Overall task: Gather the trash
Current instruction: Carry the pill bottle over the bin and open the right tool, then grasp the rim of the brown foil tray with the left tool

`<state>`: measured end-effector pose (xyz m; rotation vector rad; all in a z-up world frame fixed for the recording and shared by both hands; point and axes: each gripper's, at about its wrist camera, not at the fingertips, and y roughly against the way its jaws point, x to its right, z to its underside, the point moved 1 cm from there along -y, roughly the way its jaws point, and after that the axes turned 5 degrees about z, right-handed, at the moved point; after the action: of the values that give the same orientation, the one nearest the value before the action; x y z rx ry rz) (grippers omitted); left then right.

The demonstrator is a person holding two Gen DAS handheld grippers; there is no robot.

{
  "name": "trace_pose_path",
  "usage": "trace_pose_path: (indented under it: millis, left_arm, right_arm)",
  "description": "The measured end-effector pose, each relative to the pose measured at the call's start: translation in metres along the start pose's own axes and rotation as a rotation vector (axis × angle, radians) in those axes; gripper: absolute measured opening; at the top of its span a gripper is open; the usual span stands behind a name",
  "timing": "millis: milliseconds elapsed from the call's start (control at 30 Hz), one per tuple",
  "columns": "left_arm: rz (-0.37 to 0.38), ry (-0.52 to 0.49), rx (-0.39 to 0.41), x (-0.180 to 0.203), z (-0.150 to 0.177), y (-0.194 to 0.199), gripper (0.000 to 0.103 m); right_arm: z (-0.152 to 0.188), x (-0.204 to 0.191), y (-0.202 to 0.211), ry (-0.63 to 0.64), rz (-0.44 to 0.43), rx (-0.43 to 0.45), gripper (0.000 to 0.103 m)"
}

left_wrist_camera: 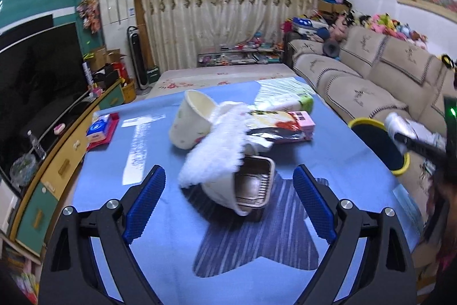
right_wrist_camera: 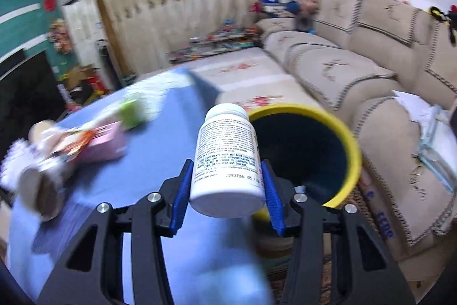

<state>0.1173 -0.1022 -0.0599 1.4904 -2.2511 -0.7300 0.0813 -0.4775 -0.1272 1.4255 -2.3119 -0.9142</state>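
Right wrist view: your right gripper (right_wrist_camera: 227, 187) clamps a white labelled plastic pill bottle (right_wrist_camera: 227, 159) beside the yellow-rimmed dark bin (right_wrist_camera: 352, 146); your left gripper (left_wrist_camera: 228, 185) gapes wide, empty.

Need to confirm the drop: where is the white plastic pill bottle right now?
The white plastic pill bottle is clamped in the right gripper, at the blue table's right edge, beside the yellow-rimmed bin.
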Motion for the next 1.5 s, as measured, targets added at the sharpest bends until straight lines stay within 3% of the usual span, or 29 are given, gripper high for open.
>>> trace_pose_path:
  millis: [167,367,533,733,967,1167,1433,1500]
  left_arm:
    - [0.026,-0.037,-0.018,0.021,-0.003,-0.014,0.089]
    - [0.04,-0.081,-0.07,0.043,-0.003,-0.041,0.084]
    - [0.031,-0.089,-0.109,0.048,-0.004,-0.066,0.083]
    - [0.042,-0.091,-0.136,0.048,-0.003,-0.083,0.079]
    - [0.076,-0.096,-0.151,0.045,-0.003,-0.087,0.071]
    - [0.094,-0.103,-0.199,0.042,0.002,-0.104,0.06]
    - [0.125,-0.084,-0.253,0.04,0.011,-0.122,0.035]
    - [0.123,-0.084,-0.256,0.041,0.011,-0.124,0.034]
  right_arm:
    - [-0.019,0.035,-0.055,0.021,0.116,-0.054,0.045]
    - [-0.018,0.056,-0.135,0.027,0.169,-0.177,0.045]
    - [-0.007,0.061,-0.168,0.039,0.195,-0.246,0.045]
    - [-0.002,0.065,-0.177,0.034,0.202,-0.261,0.047]
    - [-0.006,0.067,-0.159,0.013,0.184,-0.239,0.048]
    - [-0.011,0.065,-0.146,0.015,0.166,-0.215,0.049]
    - [-0.012,0.065,-0.141,0.008,0.149,-0.207,0.049]
    - [-0.012,0.065,-0.14,0.008,0.145,-0.208,0.049]
